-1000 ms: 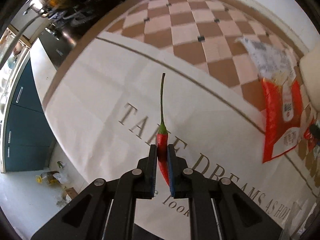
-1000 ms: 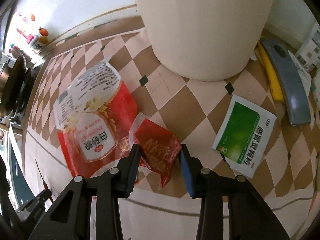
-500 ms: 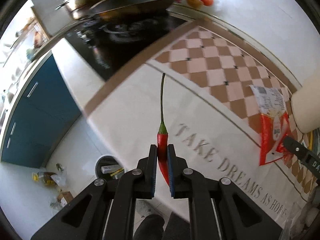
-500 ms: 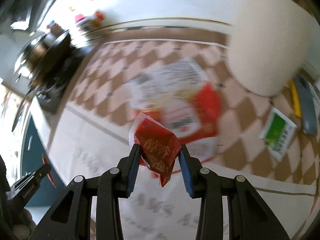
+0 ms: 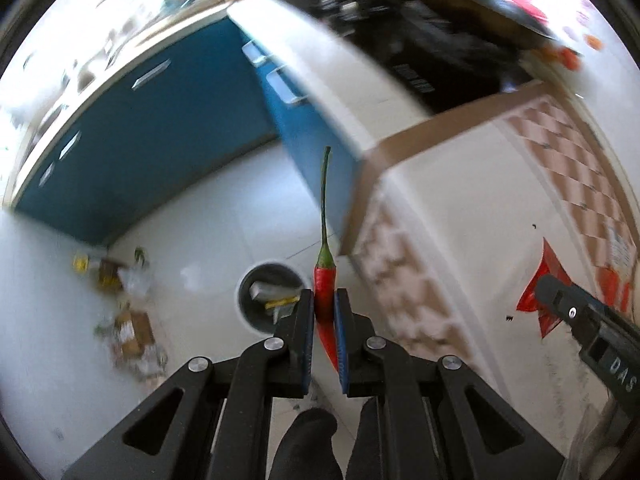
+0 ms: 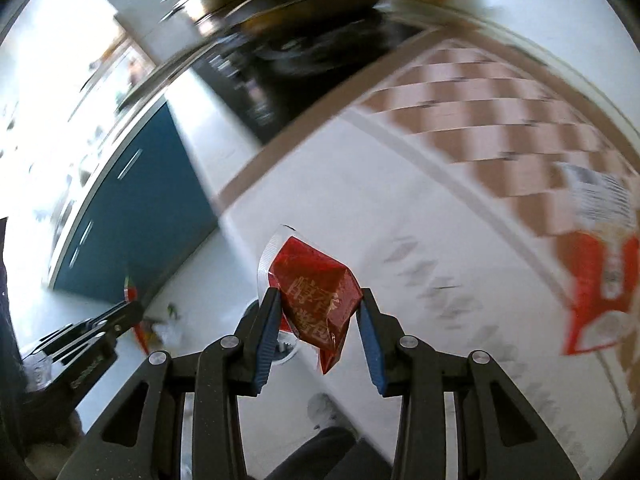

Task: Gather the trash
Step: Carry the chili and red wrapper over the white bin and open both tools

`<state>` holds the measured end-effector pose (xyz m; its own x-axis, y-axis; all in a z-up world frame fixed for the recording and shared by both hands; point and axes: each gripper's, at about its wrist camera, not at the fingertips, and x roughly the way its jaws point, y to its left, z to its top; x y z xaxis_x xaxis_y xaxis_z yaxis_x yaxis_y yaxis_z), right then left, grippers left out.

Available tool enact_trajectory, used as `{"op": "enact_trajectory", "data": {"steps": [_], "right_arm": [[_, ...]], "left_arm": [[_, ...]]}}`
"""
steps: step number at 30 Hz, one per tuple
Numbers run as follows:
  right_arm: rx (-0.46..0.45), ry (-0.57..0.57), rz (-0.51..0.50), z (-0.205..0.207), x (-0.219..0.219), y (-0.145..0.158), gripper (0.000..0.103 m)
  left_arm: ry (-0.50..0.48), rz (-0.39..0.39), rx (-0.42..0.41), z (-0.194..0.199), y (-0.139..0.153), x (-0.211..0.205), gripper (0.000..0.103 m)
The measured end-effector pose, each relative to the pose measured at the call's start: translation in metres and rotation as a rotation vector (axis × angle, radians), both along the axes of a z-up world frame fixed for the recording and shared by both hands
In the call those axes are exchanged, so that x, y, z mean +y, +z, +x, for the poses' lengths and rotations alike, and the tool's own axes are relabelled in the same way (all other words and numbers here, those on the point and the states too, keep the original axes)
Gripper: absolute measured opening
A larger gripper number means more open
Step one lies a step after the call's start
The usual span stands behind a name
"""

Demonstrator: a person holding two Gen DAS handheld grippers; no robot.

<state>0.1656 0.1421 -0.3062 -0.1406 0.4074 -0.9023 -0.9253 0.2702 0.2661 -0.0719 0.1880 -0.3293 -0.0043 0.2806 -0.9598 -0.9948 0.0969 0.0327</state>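
Observation:
My left gripper is shut on a red chili pepper with a long green stem, held out past the counter edge above the floor. A round grey trash bin with scraps in it stands on the floor just below and left of the chili. My right gripper is shut on a small red sauce packet, held over the counter's edge. The right gripper and packet show at right in the left wrist view. The left gripper with the chili shows at lower left in the right wrist view.
A checkered tablecloth covers the counter. A large red and white snack bag lies on it at right. A black stove with a pan sits further back. Blue cabinets line the floor. Litter and boxes lie on the floor.
Both grippers swung left off the counter toward the floor, each still holding its item. The trash bin has come into view below the chili.

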Motion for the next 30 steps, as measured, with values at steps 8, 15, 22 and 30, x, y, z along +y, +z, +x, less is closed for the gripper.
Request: {"op": "enact_trajectory", "data": {"steps": [8,15,22,30], "right_arm": [[0.019,0.182,-0.099,-0.126,0.031,-0.077,0.04],[0.014,0.239,-0.201,-0.198,0.054,-0.197,0.04],[0.023,0.274,-0.277,-0.237,0.077,-0.322,0.04],[0.009,0.318,-0.355,-0.261,0.093,-0.457,0.04]], "left_arm": [[0.153,-0.123,-0.032,-0.105,-0.091,0.017,0.007],[0.217,-0.241,-0.04,-0.169,-0.214,0.032,0.007],[0.232,-0.366,-0.131,-0.202,-0.341,0.048,0.007],[0.26,-0.473,-0.261,-0.22,-0.449,0.058,0.007]]}}
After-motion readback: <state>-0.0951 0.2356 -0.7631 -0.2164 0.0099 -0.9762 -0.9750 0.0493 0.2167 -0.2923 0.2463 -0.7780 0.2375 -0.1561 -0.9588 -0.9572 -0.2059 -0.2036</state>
